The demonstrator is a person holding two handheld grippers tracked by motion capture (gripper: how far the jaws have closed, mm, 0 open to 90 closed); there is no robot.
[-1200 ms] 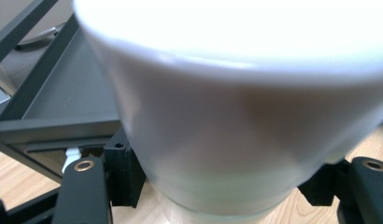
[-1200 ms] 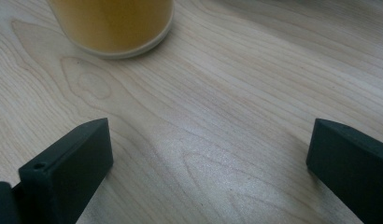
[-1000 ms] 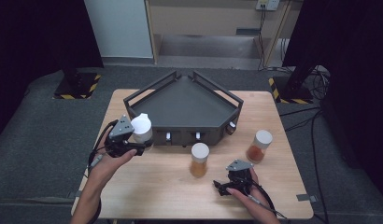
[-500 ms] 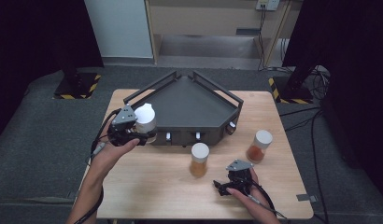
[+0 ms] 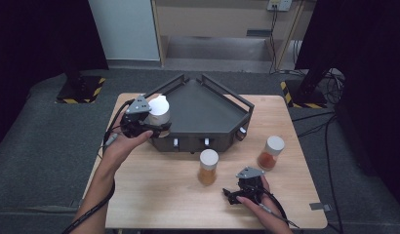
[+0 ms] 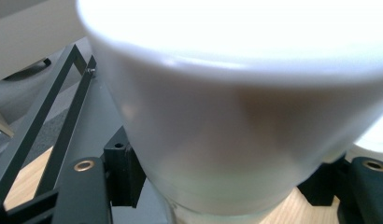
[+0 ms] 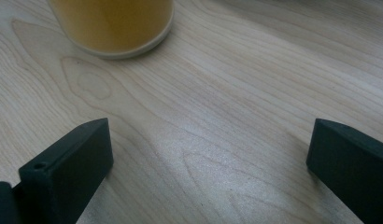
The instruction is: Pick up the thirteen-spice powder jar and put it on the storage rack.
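Unlabelled, white-capped jar sits clamped in left tongs; right tongs spread apart.

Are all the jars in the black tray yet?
Not yet. None sits in the tray so far. The left gripper is shut on a white-capped jar, held over the tray's left edge. Two jars wait on the table: one with yellow stuff and one with orange stuff. The right gripper rests open near the yellow one, probably ready to take it next.
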